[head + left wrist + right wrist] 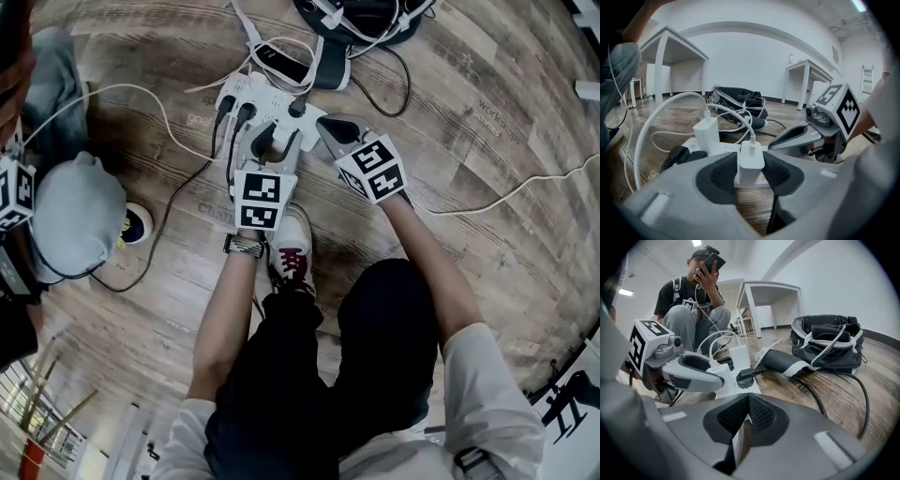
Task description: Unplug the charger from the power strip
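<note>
The left claw (751,172) was clamped on the charger (751,158); the right claw (748,416), closed, sat by the power strip (270,97). A straight pull seemed next

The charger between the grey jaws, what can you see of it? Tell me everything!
The charger is a white, plastic-looking block with rounded edges. It stands upright, plugged into the white power strip. A white cable rises from its top. The left hand-held gripper presses its black pads on the charger's two sides.
</note>
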{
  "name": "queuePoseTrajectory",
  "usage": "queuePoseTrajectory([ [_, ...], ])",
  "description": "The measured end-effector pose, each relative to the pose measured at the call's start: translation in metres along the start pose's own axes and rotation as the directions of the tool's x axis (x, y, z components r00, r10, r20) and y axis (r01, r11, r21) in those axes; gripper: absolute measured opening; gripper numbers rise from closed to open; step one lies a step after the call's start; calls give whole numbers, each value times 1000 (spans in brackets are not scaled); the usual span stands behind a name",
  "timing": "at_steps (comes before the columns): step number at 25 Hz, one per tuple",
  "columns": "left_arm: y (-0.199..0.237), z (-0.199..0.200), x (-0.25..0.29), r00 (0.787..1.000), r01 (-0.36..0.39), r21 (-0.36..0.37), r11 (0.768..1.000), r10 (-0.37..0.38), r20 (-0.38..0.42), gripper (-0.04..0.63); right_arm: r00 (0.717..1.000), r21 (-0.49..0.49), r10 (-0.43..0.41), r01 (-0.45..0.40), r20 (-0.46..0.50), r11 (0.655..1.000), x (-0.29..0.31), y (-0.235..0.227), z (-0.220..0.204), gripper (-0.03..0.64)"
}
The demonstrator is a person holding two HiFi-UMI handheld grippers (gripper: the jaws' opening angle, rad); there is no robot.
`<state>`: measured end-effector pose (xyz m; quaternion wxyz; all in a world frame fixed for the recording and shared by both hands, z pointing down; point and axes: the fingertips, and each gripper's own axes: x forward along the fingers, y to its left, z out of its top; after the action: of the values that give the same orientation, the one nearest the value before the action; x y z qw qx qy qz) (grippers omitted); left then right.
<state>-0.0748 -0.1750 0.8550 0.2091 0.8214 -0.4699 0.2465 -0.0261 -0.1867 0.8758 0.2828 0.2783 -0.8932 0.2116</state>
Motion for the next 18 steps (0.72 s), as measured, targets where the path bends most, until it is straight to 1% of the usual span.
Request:
queuePoseTrajectory([
  [3, 0, 2, 1, 1000, -19, 27, 999, 19, 4, 152, 1000, -1, 5, -5, 4, 1000, 0, -1, 0, 2],
  [7, 0, 1, 4, 999, -40, 54, 998, 41, -7, 149, 1000, 4, 9, -9, 8, 1000, 0, -1, 0, 2],
  [10, 0, -1, 5, 999, -34, 67, 997, 36, -17, 146, 1000, 18, 9, -9, 8, 1000, 0, 0, 0, 2],
  [14, 0, 1, 5, 1000, -15, 40, 999, 15, 2, 144, 1000, 26, 6, -7, 12, 1000, 1, -1, 1, 2],
  [18, 1, 0, 5, 1000, -2, 9, 1000, 2, 0, 144, 1000, 23, 8, -9, 20, 1000, 2, -1, 2, 2],
])
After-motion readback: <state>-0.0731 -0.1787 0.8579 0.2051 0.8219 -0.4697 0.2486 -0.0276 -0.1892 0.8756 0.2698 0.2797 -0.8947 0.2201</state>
